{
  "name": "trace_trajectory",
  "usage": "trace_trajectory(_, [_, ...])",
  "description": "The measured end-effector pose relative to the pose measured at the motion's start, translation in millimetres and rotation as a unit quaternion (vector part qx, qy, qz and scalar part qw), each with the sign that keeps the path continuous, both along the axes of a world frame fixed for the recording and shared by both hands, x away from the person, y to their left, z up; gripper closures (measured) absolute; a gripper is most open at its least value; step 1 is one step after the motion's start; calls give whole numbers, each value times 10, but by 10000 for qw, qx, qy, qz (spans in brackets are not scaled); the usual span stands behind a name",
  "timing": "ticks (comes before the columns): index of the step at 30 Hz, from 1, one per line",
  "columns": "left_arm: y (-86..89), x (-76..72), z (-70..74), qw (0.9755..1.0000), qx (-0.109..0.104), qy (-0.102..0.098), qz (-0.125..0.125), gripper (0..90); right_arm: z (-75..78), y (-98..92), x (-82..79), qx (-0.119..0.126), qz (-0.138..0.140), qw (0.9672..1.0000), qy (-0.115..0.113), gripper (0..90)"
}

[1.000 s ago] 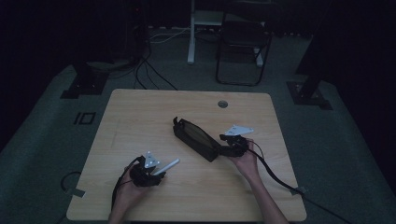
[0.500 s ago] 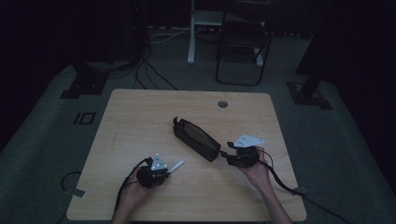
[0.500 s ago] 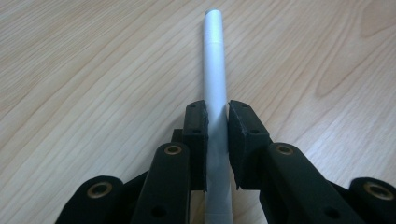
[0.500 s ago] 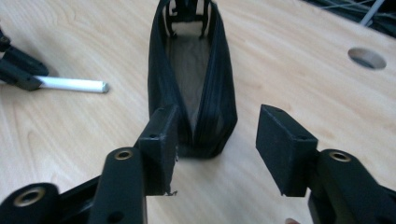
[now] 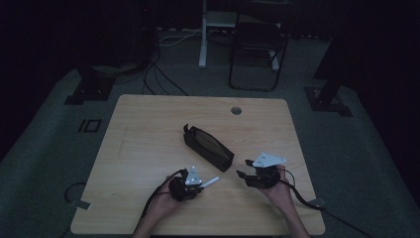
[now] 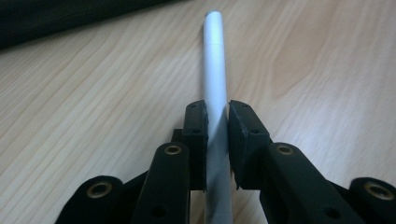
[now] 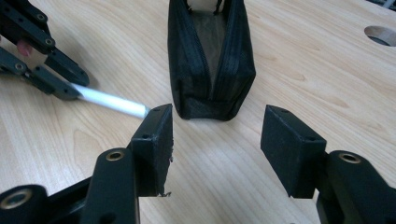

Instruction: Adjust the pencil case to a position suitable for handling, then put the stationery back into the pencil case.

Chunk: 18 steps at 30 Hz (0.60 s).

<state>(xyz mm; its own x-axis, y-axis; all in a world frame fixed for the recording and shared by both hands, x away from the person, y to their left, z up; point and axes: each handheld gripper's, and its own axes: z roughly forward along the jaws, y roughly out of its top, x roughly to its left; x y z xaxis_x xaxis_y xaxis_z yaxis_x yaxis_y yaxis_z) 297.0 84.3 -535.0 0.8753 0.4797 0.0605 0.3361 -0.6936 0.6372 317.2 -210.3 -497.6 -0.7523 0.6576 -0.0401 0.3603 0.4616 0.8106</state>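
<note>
A black zip pouch [image 5: 208, 147] lies open at the middle of the wooden table [image 5: 148, 124]; its near end [image 7: 211, 60] faces my right gripper. My left gripper [image 5: 198, 186] is shut on a white pen [image 6: 215, 84], whose tip [image 5: 213, 181] points toward the pouch. The pen [image 7: 112, 101] hangs just above the tabletop. My right gripper [image 5: 244, 169] stands open with nothing between its fingers [image 7: 154, 140], a short way right of the pouch's near end.
A round cable hole [image 5: 236, 110] sits near the table's far edge. Beyond the table stand a dark chair [image 5: 257, 54] and cables on the floor [image 5: 158, 74]. A cable [image 5: 317, 203] trails from my right gripper off the table's right corner.
My right gripper has pulled back from the pouch toward the near edge. My left gripper, still holding the pen, has shifted right toward the pouch.
</note>
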Motion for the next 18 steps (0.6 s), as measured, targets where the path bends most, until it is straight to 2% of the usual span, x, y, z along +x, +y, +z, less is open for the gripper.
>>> trace_trajectory(3, [-57,-8,-7,10000,-43,11,-55,772,-29,4,-17,-37,23,10000,45,425])
trace_trajectory(4, [-63,-7,-8,10000,-57,22,-36,746,-38,12,-21,-79,45,10000,30,422])
trace_trajectory(6, [-64,-2,-9,10000,-66,44,-10,631,-44,19,-27,-113,83,9999,16,420])
trace_trajectory(7, [-62,3,-11,9999,-72,83,19,631,-50,28,-34,-111,104,9999,40,418])
trace_trajectory(8, [-54,2,-11,9999,-60,88,49,564,-60,37,-37,-114,136,9998,38,416])
trace_trajectory(10, [-28,-16,13,9999,-139,33,81,480,-73,51,-45,-120,199,9997,60,411])
trace_trajectory(14, [93,-64,153,9989,-406,-120,196,430,-78,70,-57,25,342,9994,107,408])
trace_trajectory(18, [268,-100,264,9968,-618,-272,433,412,-59,150,-84,20,551,9985,42,397])
